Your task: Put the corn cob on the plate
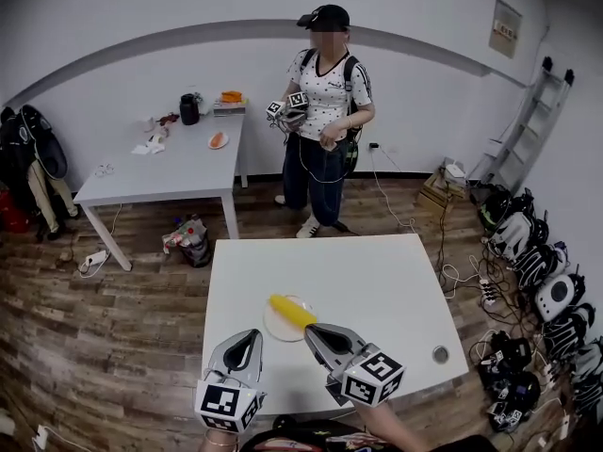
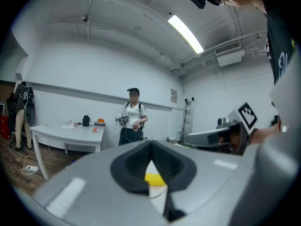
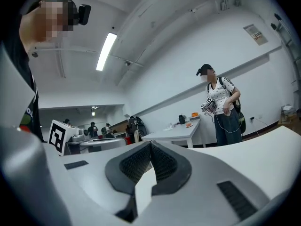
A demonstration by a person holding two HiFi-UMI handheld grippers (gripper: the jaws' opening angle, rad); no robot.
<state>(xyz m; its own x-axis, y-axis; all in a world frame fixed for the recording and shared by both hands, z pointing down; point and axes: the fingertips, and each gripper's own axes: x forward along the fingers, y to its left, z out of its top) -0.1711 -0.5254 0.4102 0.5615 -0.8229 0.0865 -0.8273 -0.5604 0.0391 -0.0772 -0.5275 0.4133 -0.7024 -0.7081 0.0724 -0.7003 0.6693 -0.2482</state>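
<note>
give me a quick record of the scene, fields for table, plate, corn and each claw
table: white
plate: pale, on the table near its front edge
corn: yellow, lying on the plate
left claw: shut, empty, beside the plate
right claw: shut, empty, tip by the corn's near end
background: person standing by a second table

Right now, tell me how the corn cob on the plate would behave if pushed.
The corn cob is long and round, so it would probably roll sideways. It lies toward one edge of the plate, so it might roll off. It looks stiff, since it holds a straight line.
</note>
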